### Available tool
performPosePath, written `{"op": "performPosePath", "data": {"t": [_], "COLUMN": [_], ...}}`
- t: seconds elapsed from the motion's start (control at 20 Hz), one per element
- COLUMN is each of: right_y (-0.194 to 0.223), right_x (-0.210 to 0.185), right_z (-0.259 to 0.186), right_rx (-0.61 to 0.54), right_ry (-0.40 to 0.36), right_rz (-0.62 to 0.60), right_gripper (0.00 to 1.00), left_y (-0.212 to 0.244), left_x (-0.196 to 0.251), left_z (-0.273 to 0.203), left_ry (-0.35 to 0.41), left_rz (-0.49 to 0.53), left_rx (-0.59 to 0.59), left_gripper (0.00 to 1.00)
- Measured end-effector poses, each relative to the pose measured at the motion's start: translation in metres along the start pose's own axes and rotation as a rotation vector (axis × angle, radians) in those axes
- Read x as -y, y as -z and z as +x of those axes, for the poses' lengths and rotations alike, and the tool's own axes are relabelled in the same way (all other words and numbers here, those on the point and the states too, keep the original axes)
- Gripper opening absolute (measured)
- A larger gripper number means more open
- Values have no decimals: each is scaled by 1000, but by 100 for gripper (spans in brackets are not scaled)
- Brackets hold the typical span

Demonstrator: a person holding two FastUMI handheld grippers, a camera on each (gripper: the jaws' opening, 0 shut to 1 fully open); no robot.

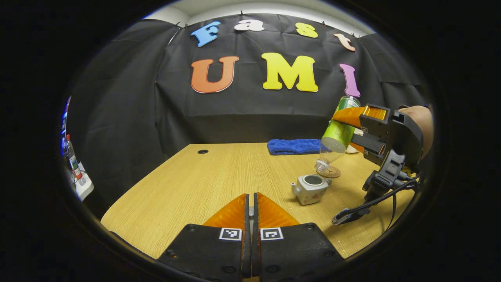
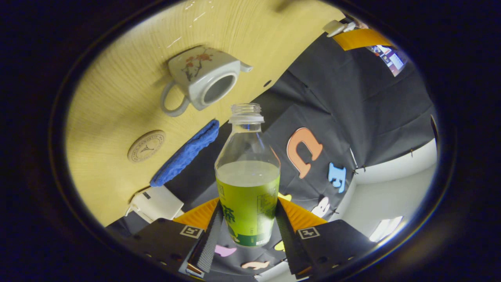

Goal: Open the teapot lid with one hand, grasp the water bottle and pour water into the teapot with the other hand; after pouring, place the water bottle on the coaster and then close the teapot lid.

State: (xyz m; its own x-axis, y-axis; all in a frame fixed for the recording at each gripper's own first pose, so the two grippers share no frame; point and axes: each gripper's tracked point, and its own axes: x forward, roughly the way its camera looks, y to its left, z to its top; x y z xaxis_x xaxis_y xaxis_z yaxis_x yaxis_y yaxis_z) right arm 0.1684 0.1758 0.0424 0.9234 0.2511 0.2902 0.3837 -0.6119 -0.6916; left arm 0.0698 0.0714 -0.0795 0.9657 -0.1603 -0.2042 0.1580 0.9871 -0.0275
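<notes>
1. While the wooden table [image 1: 203,176] carries 1 teapot [image 1: 310,189], 1 round coaster [image 1: 328,171] and 1 blue cloth [image 1: 293,146], 1 water bottle [image 2: 247,184] is held tilted in the air above them.
2. Both fingers of the right gripper [image 2: 247,227] press the bottle's green-labelled body; its capless neck points toward the teapot.
3. Closed nearly tip to tip, the left gripper [image 1: 252,205] hangs low over the table; whether something thin sits between its fingers, I cannot tell.
4. From the left gripper view, the tilted bottle's mouth hangs above the coaster, just behind the lidless teapot.
5. From the right gripper view come the teapot's flower painting, its handle and a white box [image 2: 156,203] at the table edge.
</notes>
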Motion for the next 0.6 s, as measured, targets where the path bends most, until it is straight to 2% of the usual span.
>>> {"op": "performPosePath", "data": {"t": [0.2,0.3,0.4,0.45,0.6], "right_y": [-4,-3,2,5,10], "right_x": [4,5,4,-1,-35], "right_z": [0,0,1,1,0], "right_rx": [7,6,-17,-29,-67], "right_ry": [32,50,66,51,-70], "right_rz": [-6,39,137,194,444], "right_gripper": [72,74,72,74,72], "left_y": [2,1,0,0,-1], "left_x": [2,1,0,-1,1], "left_z": [2,1,1,2,4], "left_ry": [-2,-3,-12,-15,-14], "left_rz": [3,7,6,3,0], "left_rx": [-10,-10,-11,-11,-17], "left_gripper": [3,4,3,4,4]}}
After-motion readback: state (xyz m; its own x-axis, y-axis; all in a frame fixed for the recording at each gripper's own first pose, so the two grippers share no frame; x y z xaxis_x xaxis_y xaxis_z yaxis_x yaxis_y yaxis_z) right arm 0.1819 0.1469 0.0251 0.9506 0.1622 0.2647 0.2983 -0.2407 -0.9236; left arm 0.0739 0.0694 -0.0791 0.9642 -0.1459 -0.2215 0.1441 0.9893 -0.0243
